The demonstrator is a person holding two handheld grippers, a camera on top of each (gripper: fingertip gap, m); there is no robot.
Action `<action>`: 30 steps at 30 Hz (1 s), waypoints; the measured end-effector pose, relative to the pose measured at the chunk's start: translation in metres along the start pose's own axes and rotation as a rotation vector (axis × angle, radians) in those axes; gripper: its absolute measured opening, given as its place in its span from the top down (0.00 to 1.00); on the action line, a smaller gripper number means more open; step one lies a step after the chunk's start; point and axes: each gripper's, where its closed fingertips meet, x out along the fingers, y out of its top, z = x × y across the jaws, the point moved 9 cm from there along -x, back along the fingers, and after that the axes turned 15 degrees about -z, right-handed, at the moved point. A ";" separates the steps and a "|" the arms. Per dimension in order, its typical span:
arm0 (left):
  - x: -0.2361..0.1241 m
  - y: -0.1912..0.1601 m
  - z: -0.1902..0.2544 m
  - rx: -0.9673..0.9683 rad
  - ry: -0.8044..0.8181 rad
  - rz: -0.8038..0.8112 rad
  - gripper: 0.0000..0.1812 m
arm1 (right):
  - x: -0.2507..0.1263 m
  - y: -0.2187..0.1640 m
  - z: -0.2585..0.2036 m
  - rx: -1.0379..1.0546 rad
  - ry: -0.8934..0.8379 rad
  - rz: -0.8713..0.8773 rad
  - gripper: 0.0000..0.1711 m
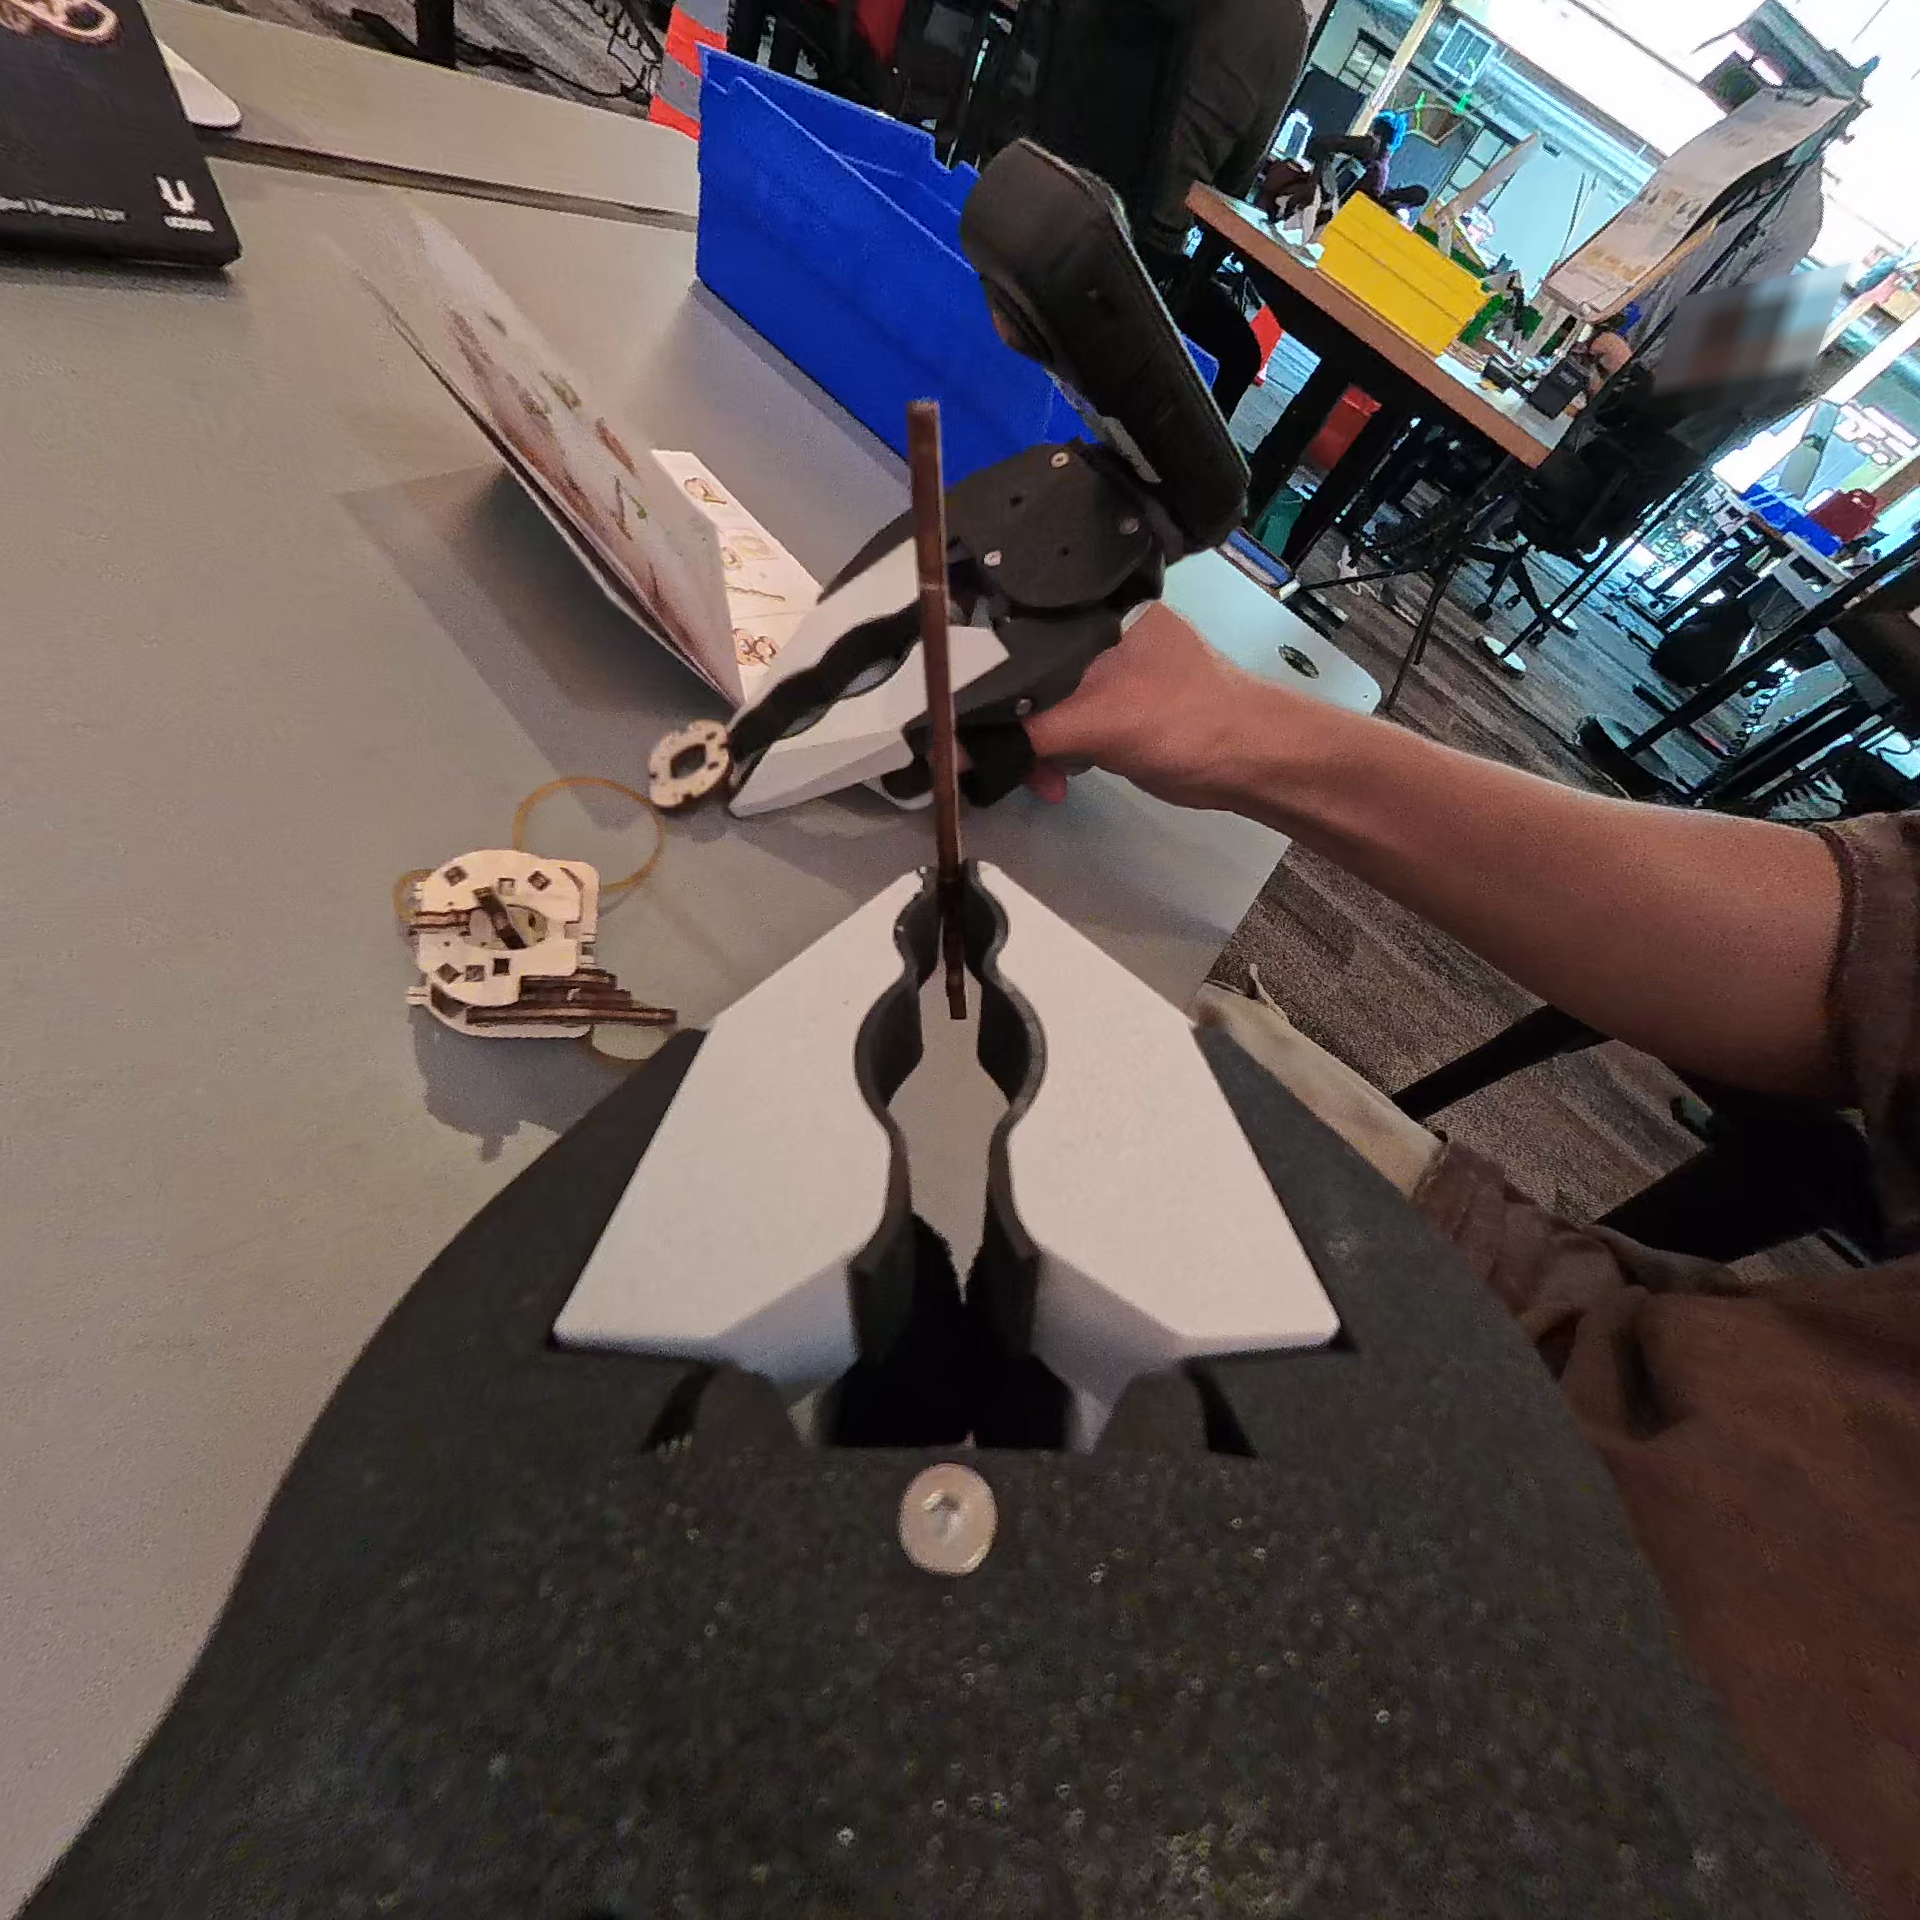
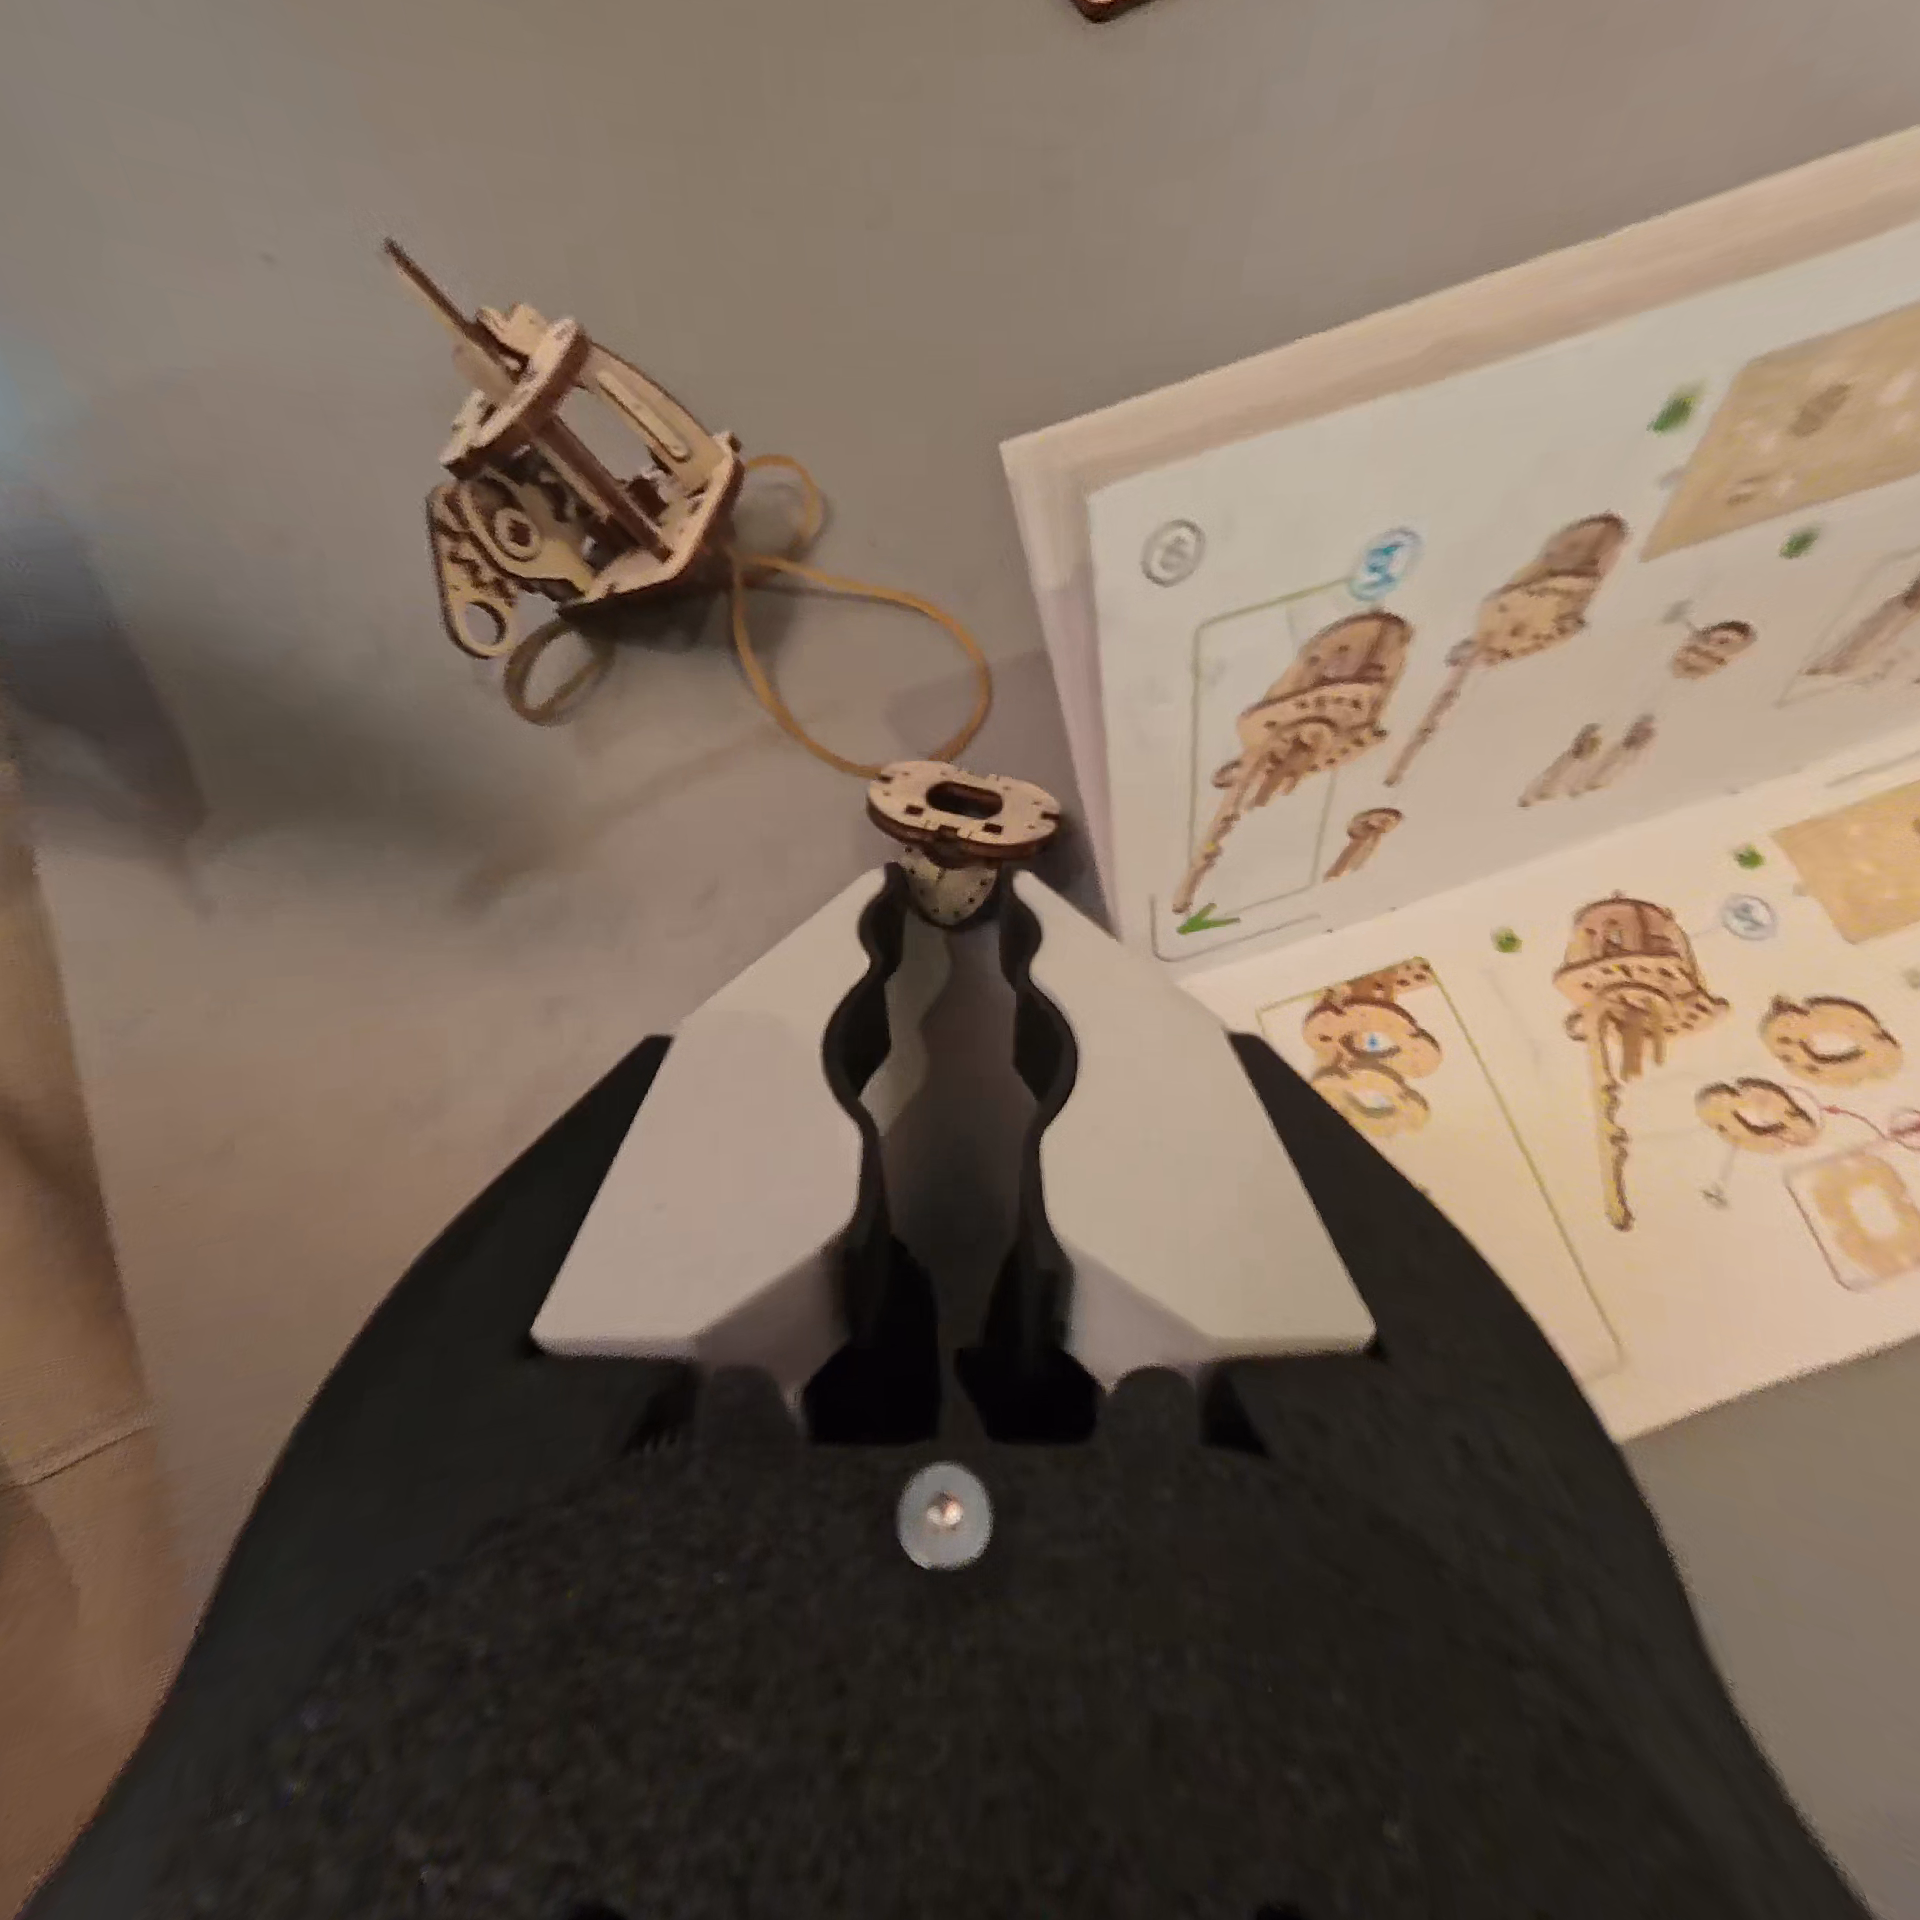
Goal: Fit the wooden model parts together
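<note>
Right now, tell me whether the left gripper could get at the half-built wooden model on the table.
Probably not yet. The left gripper is shut on a thin wooden strip, so it has no free grip. The path itself looks open: the half-built model sits unobstructed on the table nearby.

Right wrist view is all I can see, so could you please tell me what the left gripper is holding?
Observer: The left gripper is shut on a thin dark wooden strip, held upright and seen edge-on.
Operator: Thank you. Where is that strip relative to my right gripper?
Observer: In the left wrist view the strip rises in front of your right gripper, which holds its round wooden disc low over the table, beyond the strip.
Operator: Is anything standing behind my gripper?
Observer: Yes, a blue bin stands on the table beyond it.
</note>
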 end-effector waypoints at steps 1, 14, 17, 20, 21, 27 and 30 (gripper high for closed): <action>-0.001 0.000 0.000 0.000 0.003 0.002 0.99 | 0.000 0.000 -0.002 0.003 0.017 0.000 0.90; 0.004 0.006 0.000 -0.032 -0.080 0.037 0.99 | -0.094 0.004 -0.056 0.080 0.926 0.419 0.91; 0.007 0.010 0.010 -0.040 -0.193 0.067 0.99 | -0.093 0.005 -0.053 0.160 1.116 0.479 0.91; 0.008 0.010 0.008 -0.060 -0.127 0.050 0.99 | -0.074 -0.001 -0.043 0.221 0.967 0.374 0.91; 0.007 0.008 0.005 -0.058 -0.086 0.038 0.99 | -0.068 -0.007 -0.034 0.261 0.870 0.315 0.91; -0.006 0.001 -0.005 -0.004 0.074 0.012 0.99 | -0.068 -0.032 -0.019 0.034 0.054 -0.053 0.91; -0.007 0.000 -0.004 -0.007 0.073 0.011 0.99 | -0.058 -0.041 -0.038 -0.061 -0.064 -0.178 0.90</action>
